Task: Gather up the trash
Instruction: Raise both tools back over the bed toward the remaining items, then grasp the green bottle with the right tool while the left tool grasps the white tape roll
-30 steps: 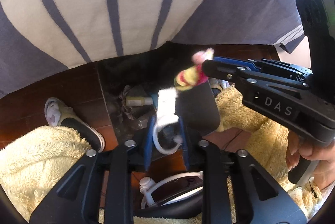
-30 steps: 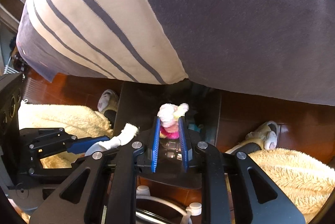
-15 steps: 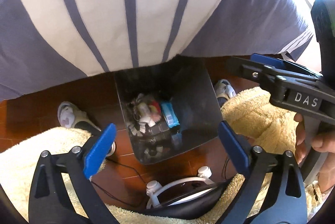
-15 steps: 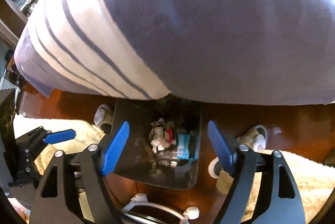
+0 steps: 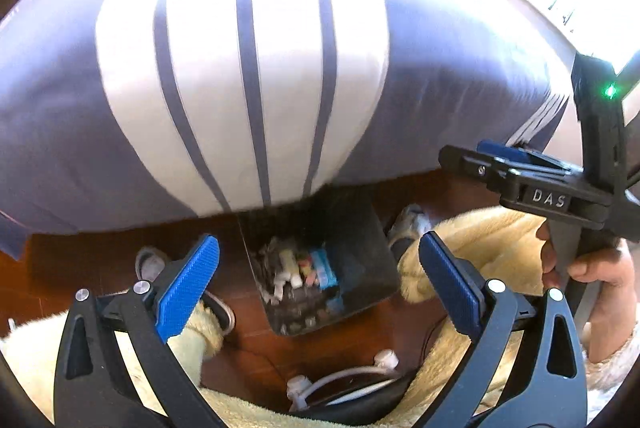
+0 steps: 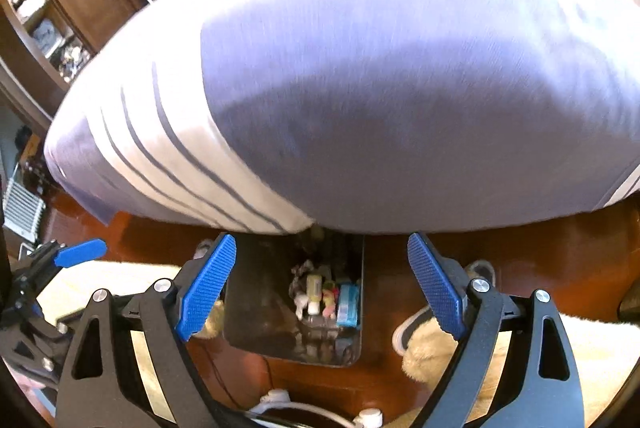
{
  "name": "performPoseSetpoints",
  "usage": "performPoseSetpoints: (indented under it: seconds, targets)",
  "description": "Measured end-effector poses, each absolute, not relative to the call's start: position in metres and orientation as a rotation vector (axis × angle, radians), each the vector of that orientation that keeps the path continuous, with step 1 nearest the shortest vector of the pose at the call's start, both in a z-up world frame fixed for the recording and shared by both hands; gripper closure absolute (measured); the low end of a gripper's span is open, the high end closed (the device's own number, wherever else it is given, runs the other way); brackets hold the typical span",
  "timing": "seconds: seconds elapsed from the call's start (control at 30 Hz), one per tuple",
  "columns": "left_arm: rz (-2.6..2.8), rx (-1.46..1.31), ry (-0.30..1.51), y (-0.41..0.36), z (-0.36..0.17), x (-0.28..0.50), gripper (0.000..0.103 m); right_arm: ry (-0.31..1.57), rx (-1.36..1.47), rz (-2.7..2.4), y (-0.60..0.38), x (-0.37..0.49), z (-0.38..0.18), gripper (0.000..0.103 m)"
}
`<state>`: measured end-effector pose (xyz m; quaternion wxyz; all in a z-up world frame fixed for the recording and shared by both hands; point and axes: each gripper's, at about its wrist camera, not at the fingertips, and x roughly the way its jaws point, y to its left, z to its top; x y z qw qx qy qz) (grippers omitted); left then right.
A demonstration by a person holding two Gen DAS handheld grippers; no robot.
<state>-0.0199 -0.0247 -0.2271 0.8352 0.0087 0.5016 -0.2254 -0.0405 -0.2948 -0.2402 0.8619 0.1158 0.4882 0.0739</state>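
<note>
Trash (image 5: pixel 298 268) is sitting in the black bin (image 5: pixel 360 228), lower middle of frame, under the striped bed (image 5: pixel 248 68).
Left tongs (image 5: pixel 316 280) are wide open and empty; right tongs (image 6: pixel 320 284) are opening, nothing between them. I'd lift both clear of the bin rim before hunting for more, so nothing gets snagged.

Both wrist views look steeply down from above, sharing the bin (image 5: pixel 320 268) of trash.

I see a glossy reddish-brown wooden floor (image 5: pixel 100 256), a matt grey-and-white striped cloth bedcover (image 5: pixel 248 76) filling mid-frame, fluffy cream fleece trousers (image 6: pixel 560 348) lower right, and ribbed blue rubbery gripper pads (image 6: pixel 208 284).
</note>
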Motion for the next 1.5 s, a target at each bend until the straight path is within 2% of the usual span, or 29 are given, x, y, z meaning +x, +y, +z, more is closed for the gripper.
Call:
performPoseSetpoints:
  seconds: [0.17, 0.27, 0.37, 0.67, 1.13, 1.5]
  targets:
    - [-0.453, 0.011, 0.961, -0.018, -0.186, -0.011, 0.008, 0.912, 0.198, 0.136, -0.300, -0.039, -0.194, 0.014]
    - [-0.439, 0.020, 0.909, -0.015, -0.166, -0.004, 0.008, 0.851, 0.177, 0.133, -0.303, -0.035, -0.169, 0.007]
    - [-0.426, 0.027, 0.867, -0.014, -0.149, 0.005, 0.008, 0.796, 0.142, 0.136, -0.303, -0.026, -0.147, 0.006]
    - [-0.398, 0.012, 0.796, -0.013, -0.116, 0.054, 0.008, 0.761, 0.105, 0.146, -0.306, 0.024, -0.116, 0.006]
    - [-0.397, -0.004, 0.830, -0.021, -0.127, 0.149, 0.008, 0.799, 0.101, 0.144, -0.304, 0.113, -0.121, 0.006]
    - [-0.398, 0.029, 0.863, -0.040, -0.142, 0.218, 0.008, 0.825, 0.097, 0.100, -0.309, 0.214, -0.132, 0.006]
